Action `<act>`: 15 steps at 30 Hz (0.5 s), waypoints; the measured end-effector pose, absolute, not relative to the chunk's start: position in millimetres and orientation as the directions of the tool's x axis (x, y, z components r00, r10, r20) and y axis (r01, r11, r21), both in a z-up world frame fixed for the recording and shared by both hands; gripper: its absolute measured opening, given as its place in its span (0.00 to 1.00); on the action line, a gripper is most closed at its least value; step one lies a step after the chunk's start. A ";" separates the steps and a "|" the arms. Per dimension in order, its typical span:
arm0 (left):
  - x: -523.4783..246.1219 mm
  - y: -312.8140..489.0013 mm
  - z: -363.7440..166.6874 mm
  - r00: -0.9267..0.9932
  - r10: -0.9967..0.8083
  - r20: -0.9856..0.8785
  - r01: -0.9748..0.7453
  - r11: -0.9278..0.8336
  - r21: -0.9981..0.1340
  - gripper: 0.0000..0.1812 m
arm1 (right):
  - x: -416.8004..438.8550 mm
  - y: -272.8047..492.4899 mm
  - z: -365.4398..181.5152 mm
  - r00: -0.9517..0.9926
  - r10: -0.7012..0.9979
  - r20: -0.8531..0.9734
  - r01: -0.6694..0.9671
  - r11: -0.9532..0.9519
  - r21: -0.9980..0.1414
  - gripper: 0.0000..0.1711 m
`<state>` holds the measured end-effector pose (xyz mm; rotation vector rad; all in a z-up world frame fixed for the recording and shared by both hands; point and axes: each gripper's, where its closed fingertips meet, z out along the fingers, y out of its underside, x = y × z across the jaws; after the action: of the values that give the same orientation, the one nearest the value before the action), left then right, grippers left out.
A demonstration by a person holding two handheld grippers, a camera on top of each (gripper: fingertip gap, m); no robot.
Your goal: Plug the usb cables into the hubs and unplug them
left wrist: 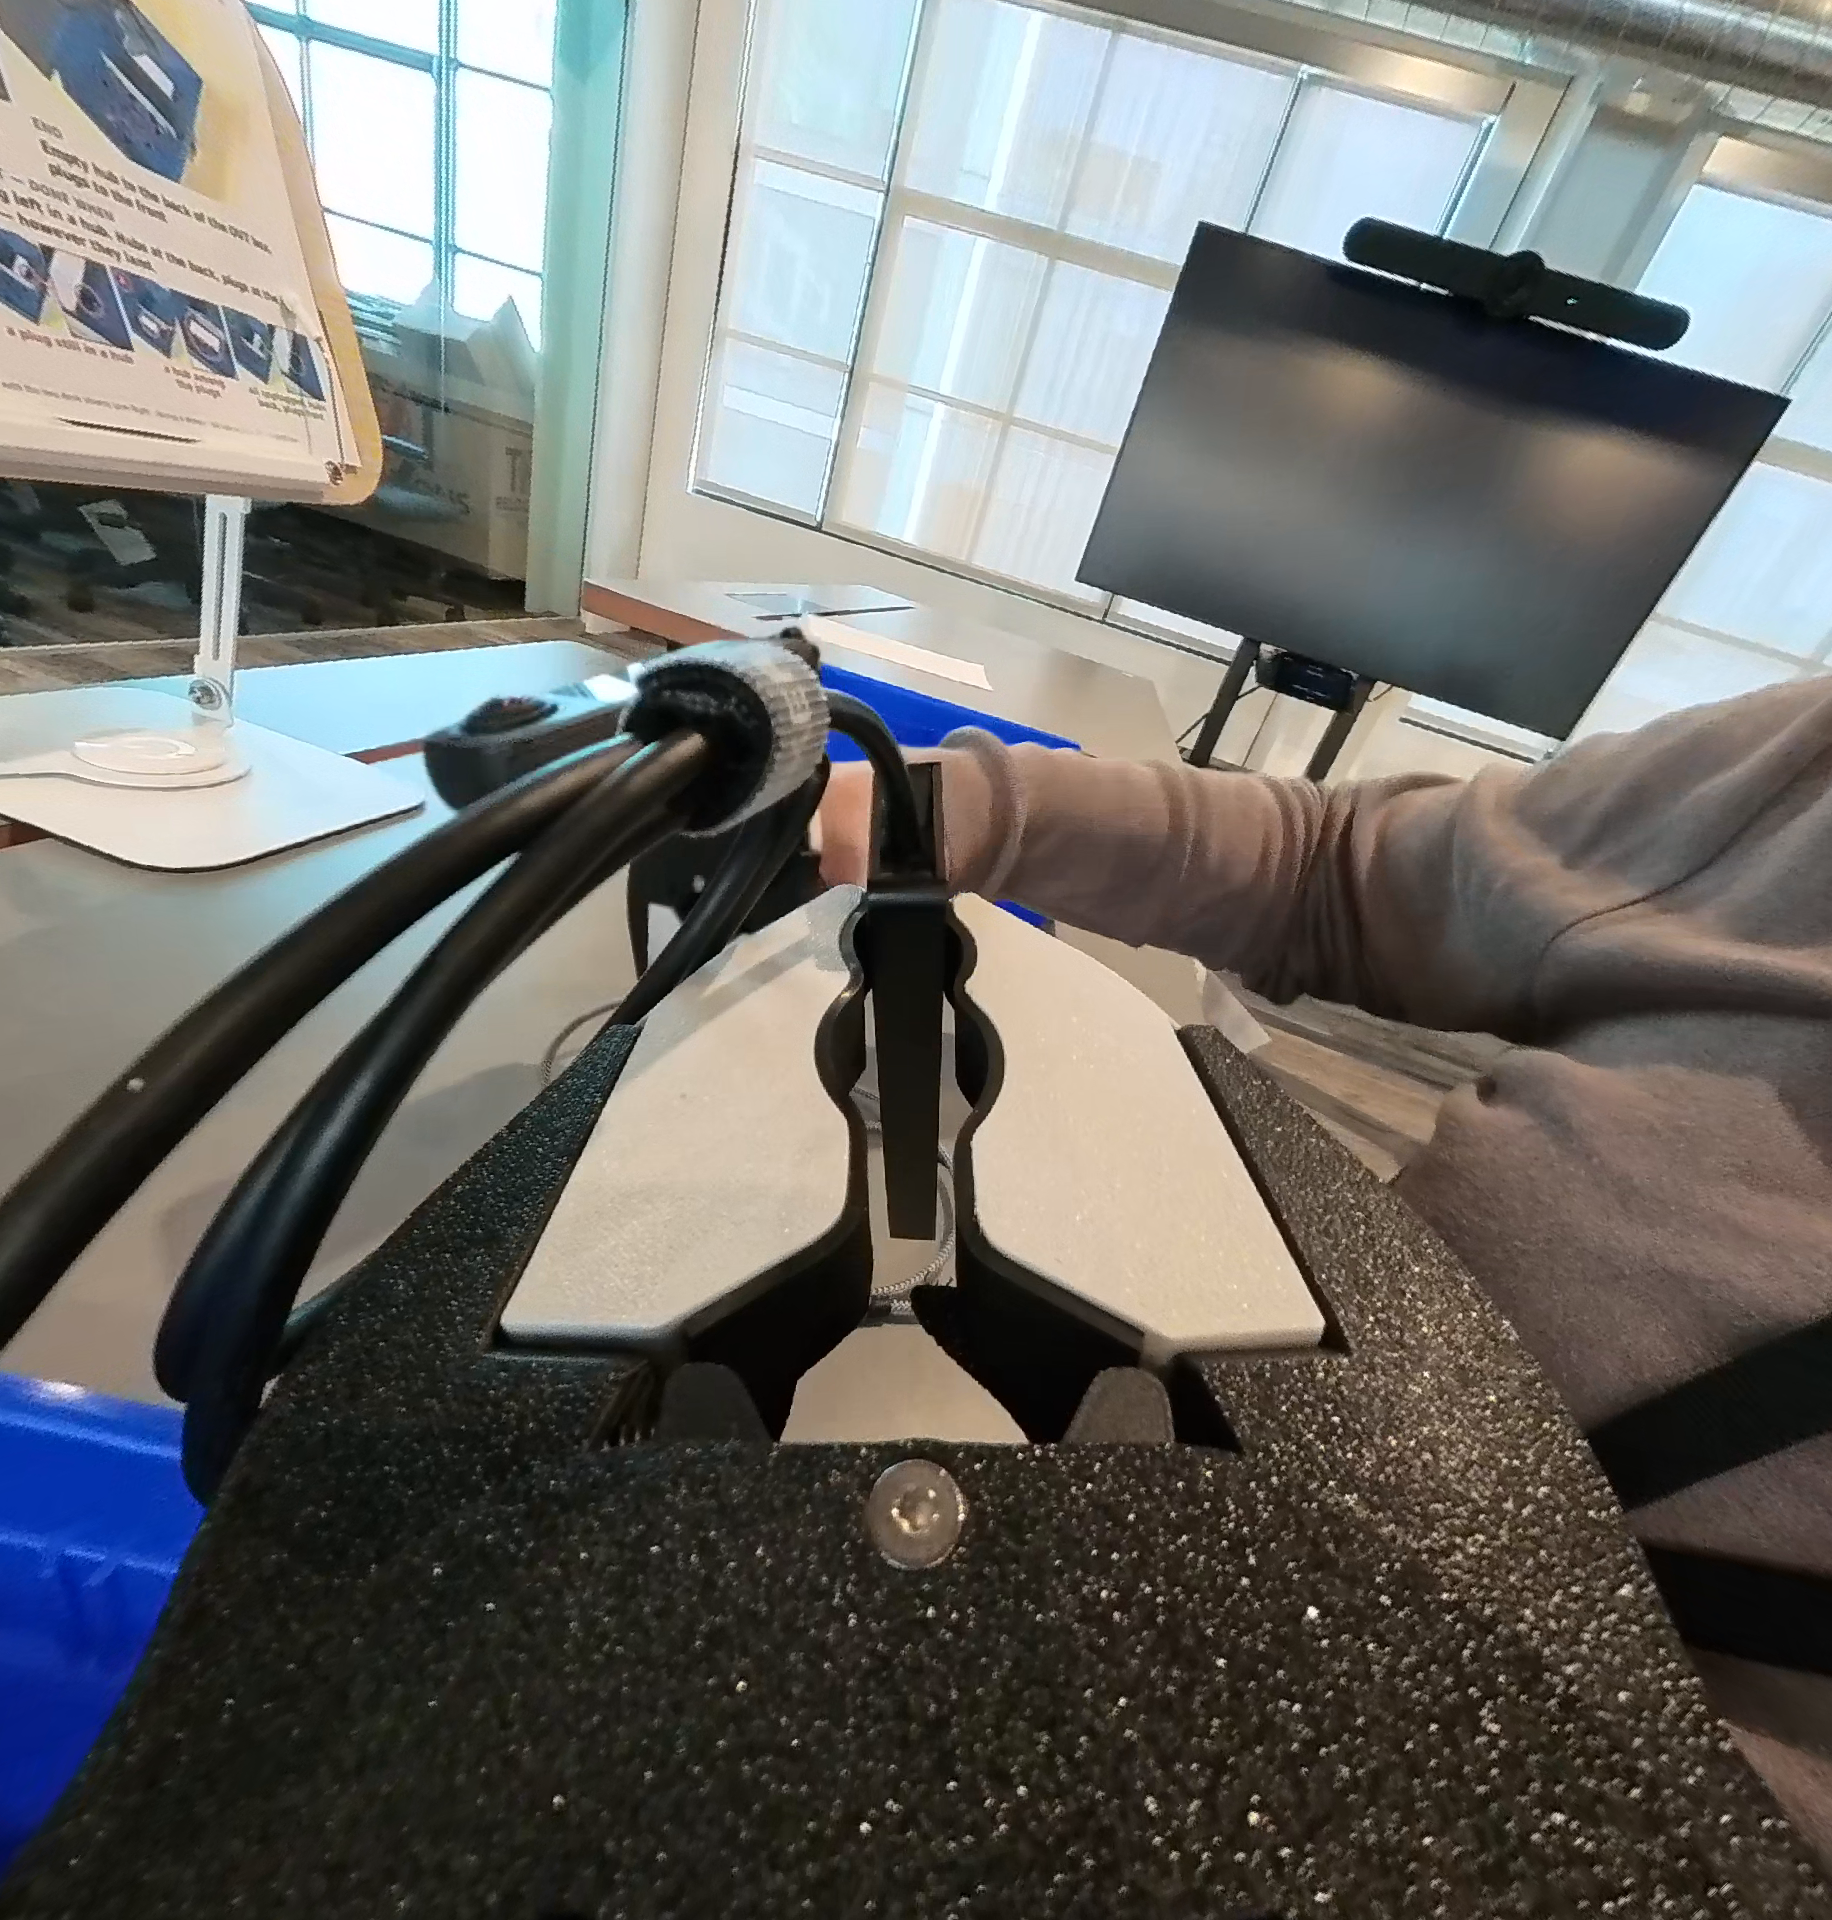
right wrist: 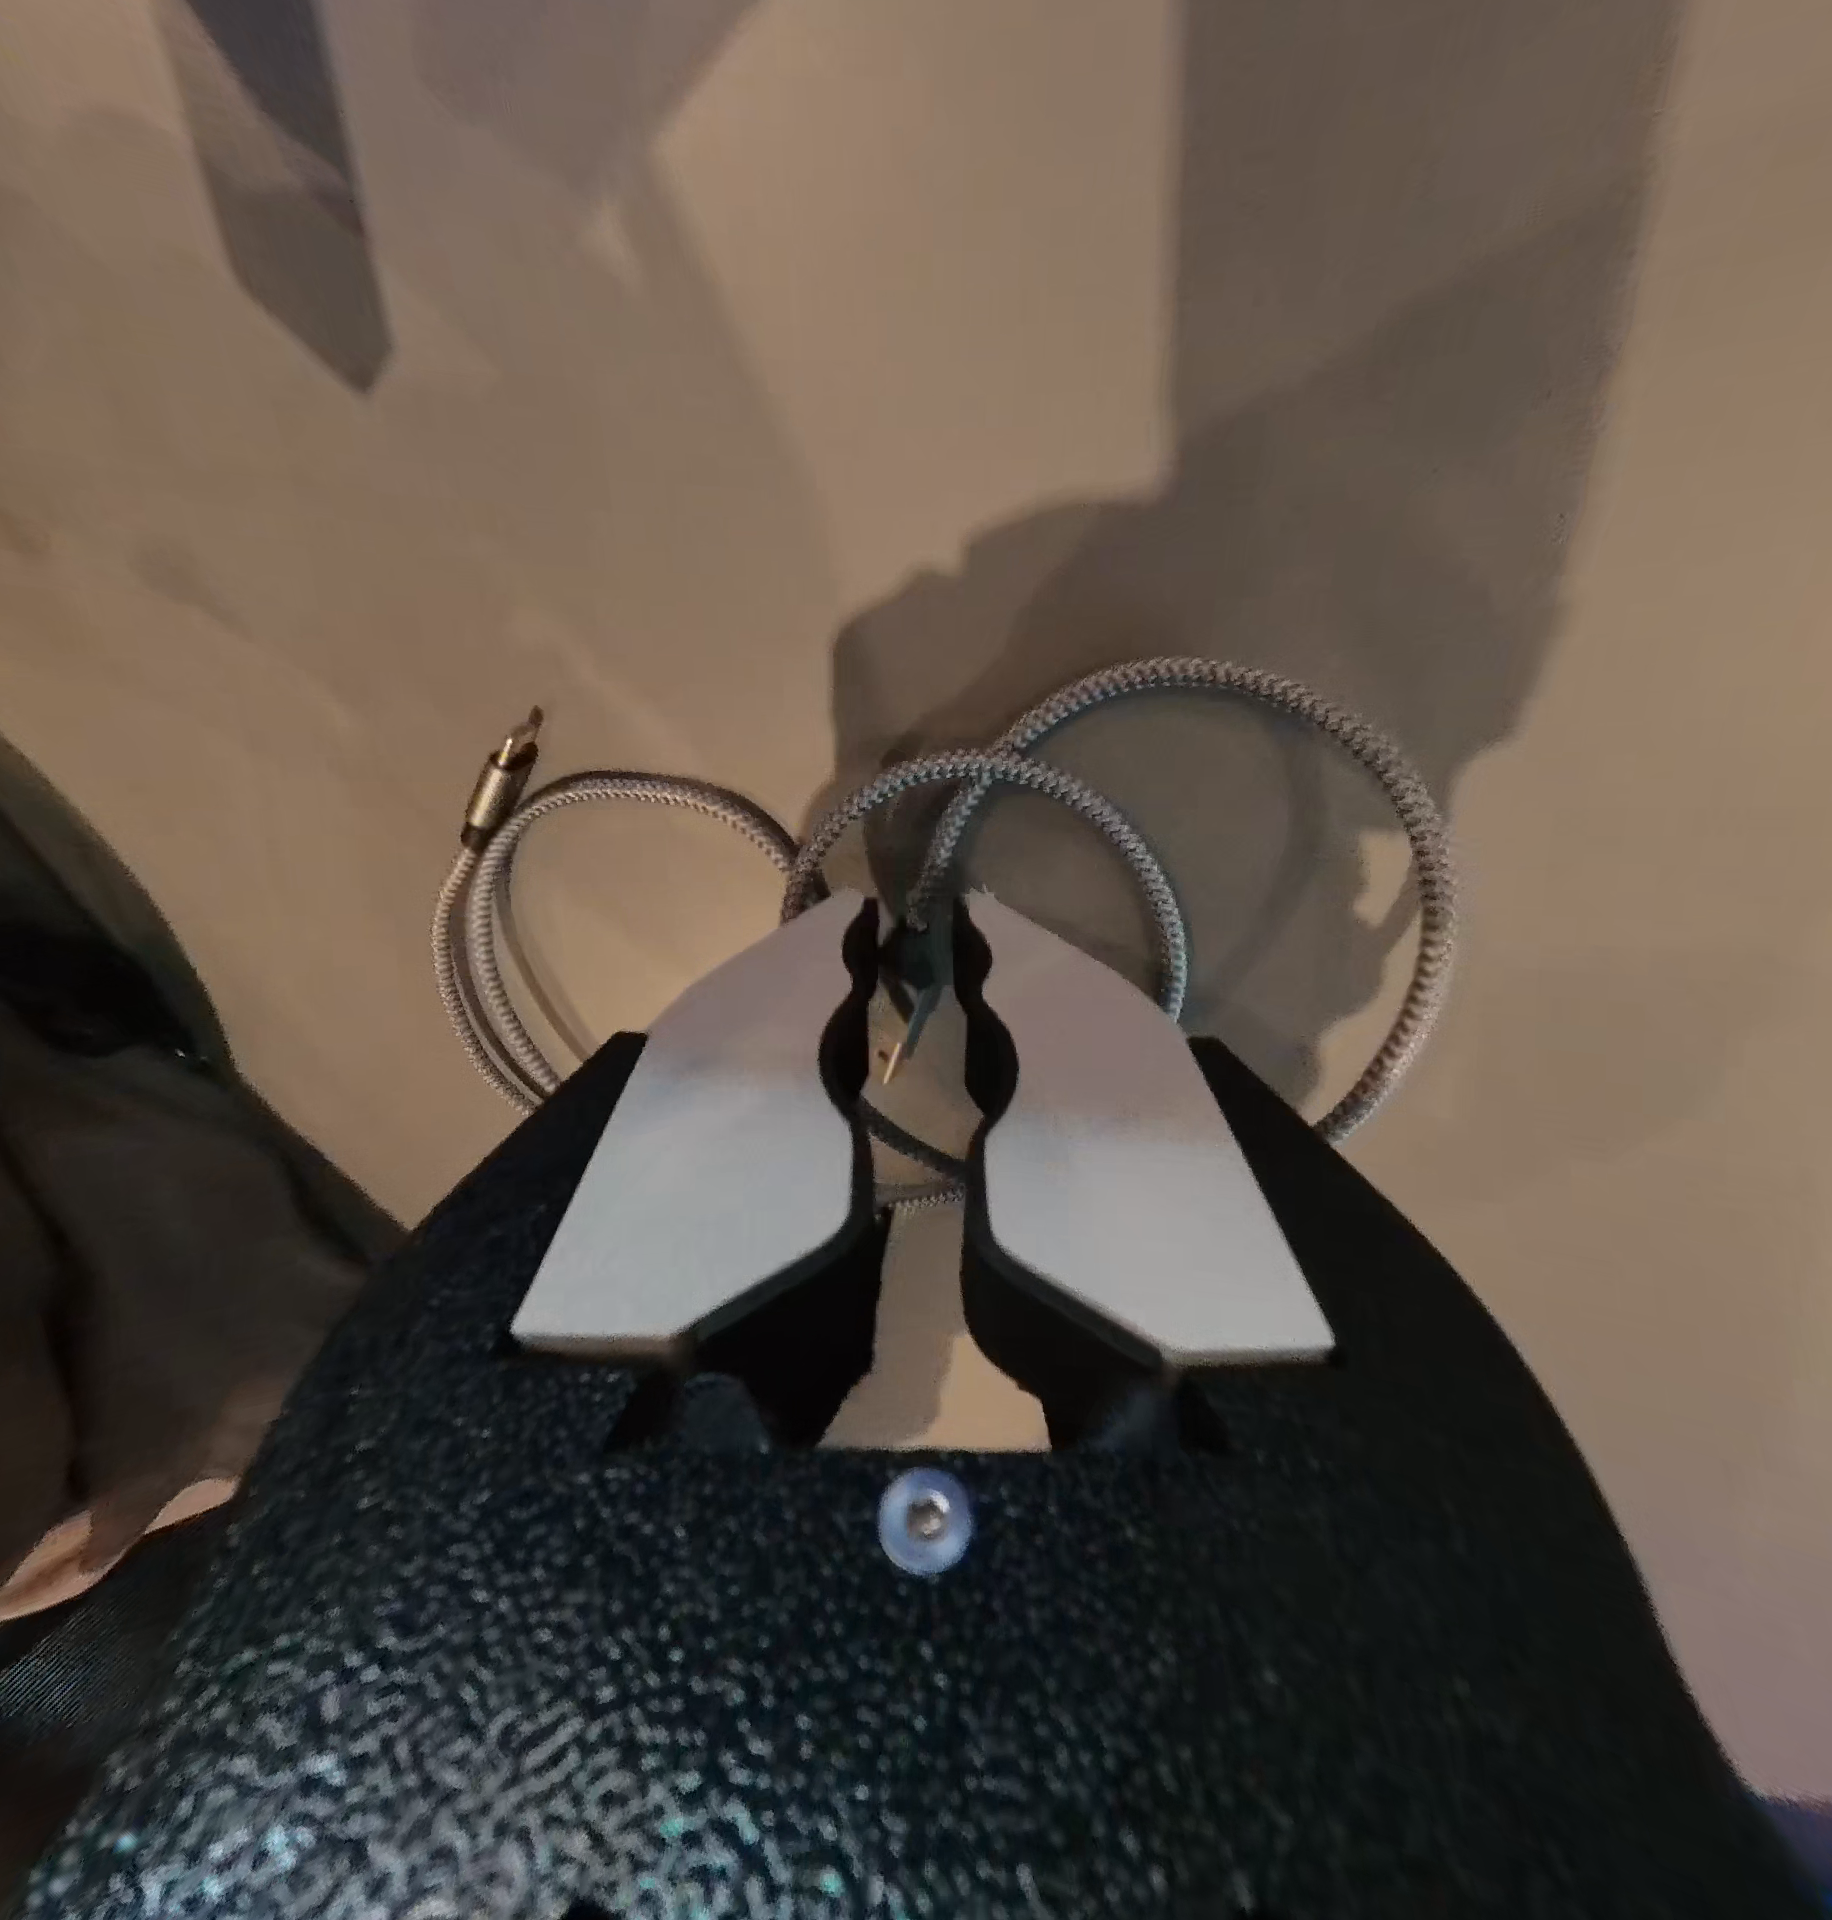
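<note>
In the left wrist view my left gripper (left wrist: 904,904) is shut on a thin black hub (left wrist: 910,1091), held upright between the pale fingers (left wrist: 704,1122). The hub's black cable (left wrist: 403,935) leaves its top, passes through a velcro strap (left wrist: 730,717) and loops down to the left. In the right wrist view my right gripper (right wrist: 907,925) points down at the table and is closed on the plug (right wrist: 899,1003) of a grey braided USB cable (right wrist: 1400,831). That cable lies coiled on the table, with its other connector (right wrist: 496,769) to the left.
A grey-sleeved arm (left wrist: 1307,873) reaches across behind the left gripper. Blue bins sit at the lower left (left wrist: 50,1558) and behind the hub (left wrist: 995,738). An instruction sheet on a white stand (left wrist: 164,312) is at the left. A dark monitor (left wrist: 1411,488) stands beyond the table (left wrist: 112,987).
</note>
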<state>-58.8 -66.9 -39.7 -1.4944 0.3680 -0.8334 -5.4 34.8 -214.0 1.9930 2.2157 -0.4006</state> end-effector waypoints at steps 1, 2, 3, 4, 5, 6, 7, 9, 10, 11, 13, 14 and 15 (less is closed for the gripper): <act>-59.2 -66.7 -39.7 0.681 -0.679 0.273 0.258 -0.127 -0.958 0.06 | -5.4 33.6 -215.3 -0.118 0.953 -0.281 0.991 0.094 -0.097 0.07; -59.5 -66.6 -39.8 0.681 -0.679 0.275 0.260 -0.127 -0.957 0.06 | -5.6 33.0 -215.7 -0.120 0.952 -0.281 0.991 0.098 -0.090 0.07; -59.9 -66.5 -40.0 0.680 -0.679 0.278 0.263 -0.128 -0.956 0.06 | -5.5 32.6 -215.6 -0.121 0.953 -0.278 0.991 0.102 -0.082 0.07; -60.2 -66.3 -40.2 0.679 -0.679 0.280 0.264 -0.130 -0.956 0.06 | -4.7 32.4 -215.7 -0.122 0.954 -0.272 0.992 0.107 -0.069 0.07; -60.4 -66.3 -40.3 0.679 -0.678 0.281 0.265 -0.131 -0.955 0.06 | -3.0 32.3 -216.0 -0.125 0.956 -0.265 0.992 0.114 -0.054 0.07; -60.5 -66.2 -40.5 0.679 -0.678 0.281 0.265 -0.131 -0.955 0.06 | -1.0 32.4 -216.6 -0.129 0.958 -0.256 0.992 0.124 -0.037 0.05; -60.5 -66.3 -40.4 0.680 -0.678 0.281 0.264 -0.130 -0.956 0.06 | 1.1 32.1 -217.1 -0.136 0.959 -0.250 0.991 0.134 -0.024 0.04; -60.7 -66.5 -40.0 0.681 -0.677 0.279 0.263 -0.129 -0.956 0.06 | 3.8 30.3 -217.6 -0.148 0.959 -0.243 0.989 0.149 -0.012 0.03; -61.0 -66.5 -39.9 0.683 -0.676 0.277 0.263 -0.128 -0.956 0.06 | 4.1 30.0 -217.7 -0.162 0.960 -0.230 0.987 0.162 -0.017 0.03; -61.4 -66.4 -39.9 0.684 -0.674 0.277 0.263 -0.127 -0.957 0.06 | 4.1 30.6 -217.7 -0.175 0.962 -0.210 0.985 0.173 -0.029 0.03; -63.2 -66.1 -39.2 0.689 -0.670 0.277 0.267 -0.121 -0.956 0.06 | -1.4 35.7 -213.1 -0.167 0.972 -0.167 0.983 0.150 -0.108 0.03; -64.8 -65.7 -38.9 0.694 -0.665 0.276 0.271 -0.114 -0.956 0.06 | -9.7 38.1 -205.3 -0.143 0.976 -0.167 0.973 0.108 -0.202 0.03; -66.3 -65.5 -38.3 0.698 -0.660 0.276 0.275 -0.109 -0.955 0.06 | -20.2 41.2 -193.4 -0.112 0.977 -0.180 0.945 0.049 -0.323 0.03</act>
<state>-66.3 -65.5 -38.3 -1.4810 0.3355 -0.8155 -20.2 41.2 -193.4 2.1490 2.3367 -0.5917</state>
